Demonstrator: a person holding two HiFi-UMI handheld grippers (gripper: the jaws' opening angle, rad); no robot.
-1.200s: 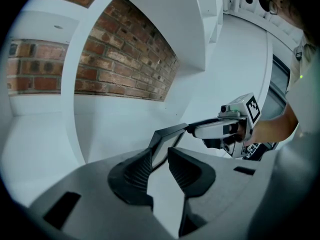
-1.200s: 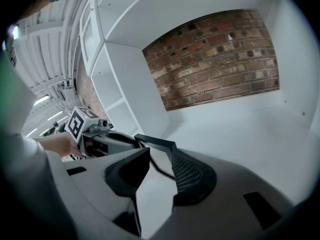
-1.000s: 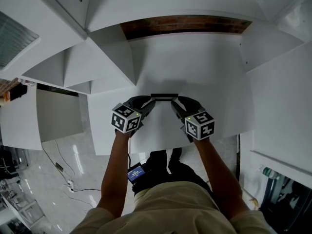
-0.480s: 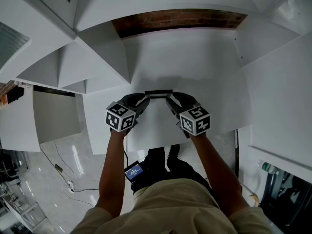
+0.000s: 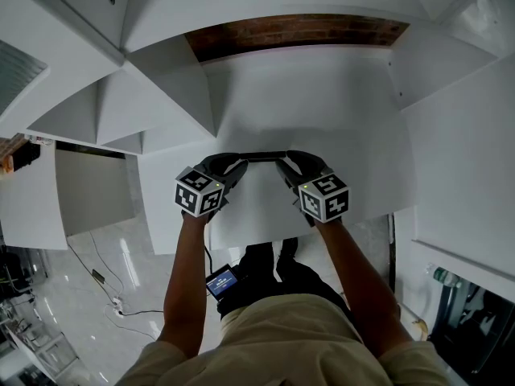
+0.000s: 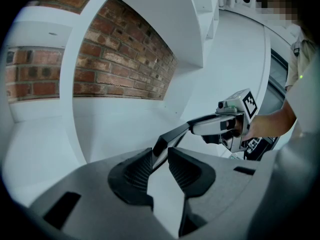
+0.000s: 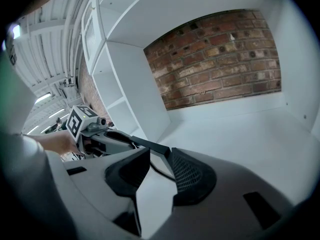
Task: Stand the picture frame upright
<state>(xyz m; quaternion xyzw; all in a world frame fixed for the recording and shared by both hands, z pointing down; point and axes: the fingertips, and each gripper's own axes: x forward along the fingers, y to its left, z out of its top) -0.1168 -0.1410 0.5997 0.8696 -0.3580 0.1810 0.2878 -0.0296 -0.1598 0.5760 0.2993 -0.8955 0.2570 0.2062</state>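
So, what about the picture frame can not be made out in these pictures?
- Face of the picture frame: the head view shows only its thin dark top edge.
- Its bottom edge and any stand: covered by the bodies of the left claw and right claw in their gripper views.

The person wears a khaki top (image 5: 282, 340) and dark trousers (image 5: 265, 268); a small dark device (image 5: 222, 282) with a lit blue screen sits at the waist. The left gripper (image 5: 241, 161) and the right gripper (image 5: 282, 161) are alike: smooth, rounded shells of matt grey and black, each with rectangular slots cut into its upper face. Their black fingers (image 6: 132, 171) are broad and curved, with fine ribbing on the inner faces. Each gripper carries a white cube — the left cube (image 5: 199, 191) and the right cube (image 5: 324, 197) — printed with black square markers, and a small green light glows at one edge of each.
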